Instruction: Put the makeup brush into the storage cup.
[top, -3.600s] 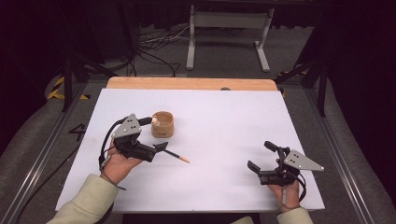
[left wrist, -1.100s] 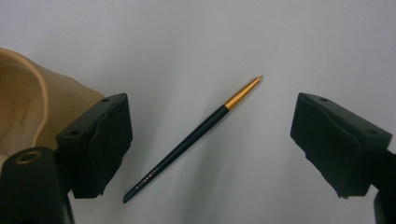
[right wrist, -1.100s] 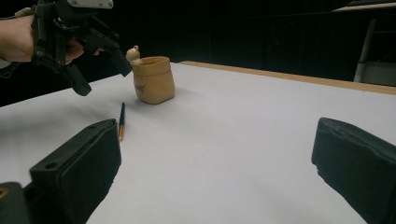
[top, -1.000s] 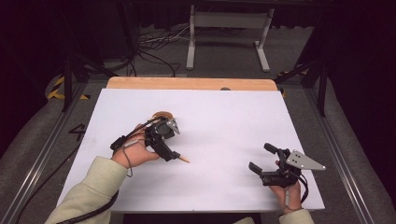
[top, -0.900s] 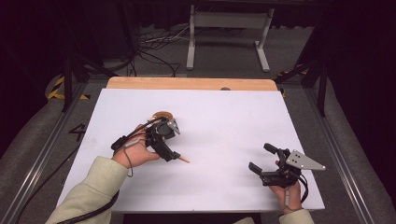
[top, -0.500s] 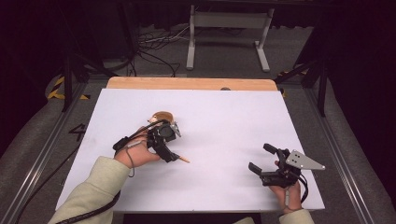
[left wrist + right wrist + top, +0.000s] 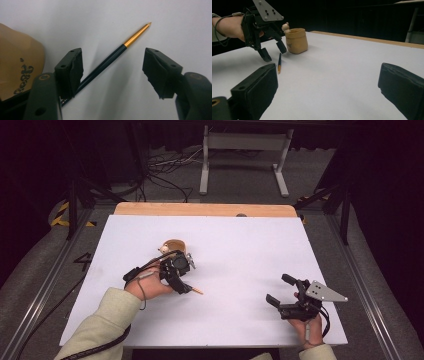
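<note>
Grasp step: left tongs [image 7: 113,72] closing, astride pen [image 7: 110,58], pads clear. Next: pinch barrel, lift. Right tongs [image 7: 329,92] open, idle on counter [image 7: 240,245].

Around my working bench: what stands by

I see the flat white bench [image 7: 250,270] with a pale wooden strip [image 7: 205,209] along its far edge. Beyond it a grey metal stand [image 7: 245,150] rests on the dark grey carpet floor [image 7: 240,185], with black cables [image 7: 160,170] tangled to its left. Yellow-and-black hazard tape [image 7: 62,215] marks the floor, and metal rails [image 7: 45,285] flank the bench.
</note>
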Motion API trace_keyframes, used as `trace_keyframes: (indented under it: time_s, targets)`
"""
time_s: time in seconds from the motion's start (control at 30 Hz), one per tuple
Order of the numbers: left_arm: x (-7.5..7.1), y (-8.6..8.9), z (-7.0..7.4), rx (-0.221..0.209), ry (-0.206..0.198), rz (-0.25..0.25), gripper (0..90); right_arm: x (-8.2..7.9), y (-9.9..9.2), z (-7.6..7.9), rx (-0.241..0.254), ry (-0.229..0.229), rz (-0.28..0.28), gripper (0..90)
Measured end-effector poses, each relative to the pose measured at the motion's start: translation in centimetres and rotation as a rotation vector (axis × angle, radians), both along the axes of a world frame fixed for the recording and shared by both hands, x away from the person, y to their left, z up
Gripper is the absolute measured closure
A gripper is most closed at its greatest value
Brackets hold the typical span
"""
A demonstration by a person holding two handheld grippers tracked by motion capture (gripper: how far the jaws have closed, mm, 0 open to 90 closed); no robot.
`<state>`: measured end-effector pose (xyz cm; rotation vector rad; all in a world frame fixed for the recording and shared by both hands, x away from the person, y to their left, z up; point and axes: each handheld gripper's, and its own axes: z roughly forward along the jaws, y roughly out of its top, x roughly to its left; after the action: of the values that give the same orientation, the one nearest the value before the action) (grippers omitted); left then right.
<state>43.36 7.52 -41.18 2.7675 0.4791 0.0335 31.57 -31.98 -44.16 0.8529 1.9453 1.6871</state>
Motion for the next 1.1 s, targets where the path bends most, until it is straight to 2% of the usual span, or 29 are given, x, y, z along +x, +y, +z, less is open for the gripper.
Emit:
trace_keyframes:
  time_s: [0.13,0.37,0.7,0.93,1.1]
  targets:
    - [0.1,-0.1,-0.2,0.003,0.015,0.000,38.3,0.0,0.0,0.0,-0.002,0.000,0.001,2.8]
    - [0.2,-0.2,-0.6,0.011,0.010,-0.015,42.3,0.0,0.0,0.0,-0.005,0.001,0.001,2.8]
    - [0.1,-0.7,-1.1,0.078,0.017,-0.043,51.6,0.0,0.0,0.0,0.000,0.004,0.004,2.9]
    - [0.0,-1.0,-1.3,0.102,0.009,-0.046,56.7,0.0,-0.2,0.0,0.016,0.007,0.003,2.9]
    - [-0.1,-1.2,-1.1,0.132,0.009,-0.054,63.9,0.0,-0.1,0.0,0.017,0.009,0.010,2.9]
